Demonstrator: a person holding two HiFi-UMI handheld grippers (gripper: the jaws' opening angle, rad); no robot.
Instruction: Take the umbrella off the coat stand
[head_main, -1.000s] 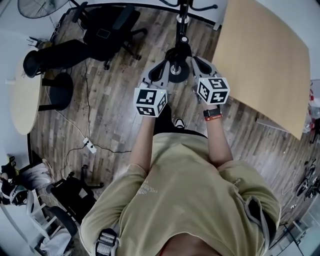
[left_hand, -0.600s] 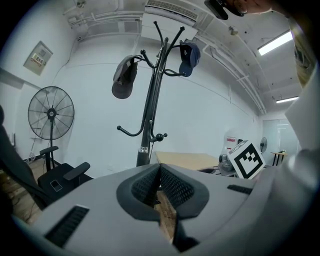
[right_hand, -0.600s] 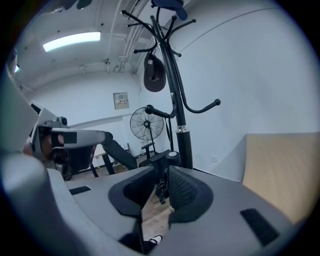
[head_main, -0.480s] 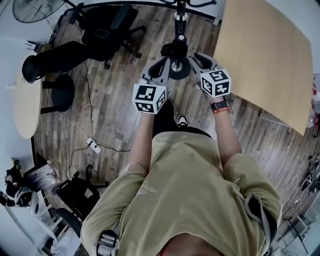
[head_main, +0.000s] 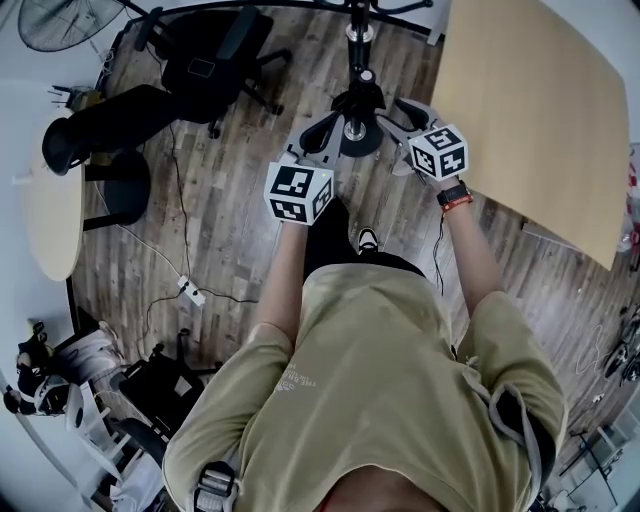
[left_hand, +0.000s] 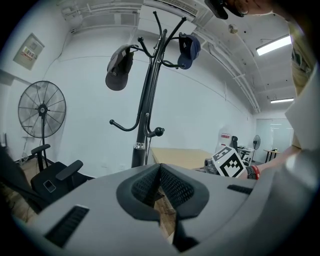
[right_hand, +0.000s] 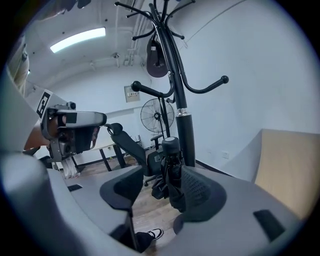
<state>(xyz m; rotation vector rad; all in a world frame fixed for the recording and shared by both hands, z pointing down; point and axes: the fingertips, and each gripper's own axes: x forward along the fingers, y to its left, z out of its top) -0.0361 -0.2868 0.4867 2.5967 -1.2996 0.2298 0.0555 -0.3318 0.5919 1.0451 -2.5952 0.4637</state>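
While right gripper (right_hand: 156, 184) jaws, just opening, stand spread with folded black umbrella (right_hand: 170, 167) in gap, nearer right side:
- Umbrella low beside coat stand (right_hand: 176, 100) pole; pole at 1 o'clock of it.
- Left gripper (left_hand: 159, 175) pressed together, empty.
- Risk: off-centre closure slips off fabric; unseen attachment snags, stand tips.

The coat stand (right_hand: 184, 135) is smooth black metal with a soft sheen, ringed by one bright metal collar. Against its pole, the umbrella (right_hand: 170, 170) is matt black cloth in creased folds, capped by smooth dark plastic. Beneath the stand, the floor (head_main: 230, 220) is streaky grey-brown wood plank. To its right, the bench (head_main: 530, 100) has a pale, even, matt wood top. The left hand-held gripper (left_hand: 159, 172) has a matt grey plastic shell and finely ribbed black pads.
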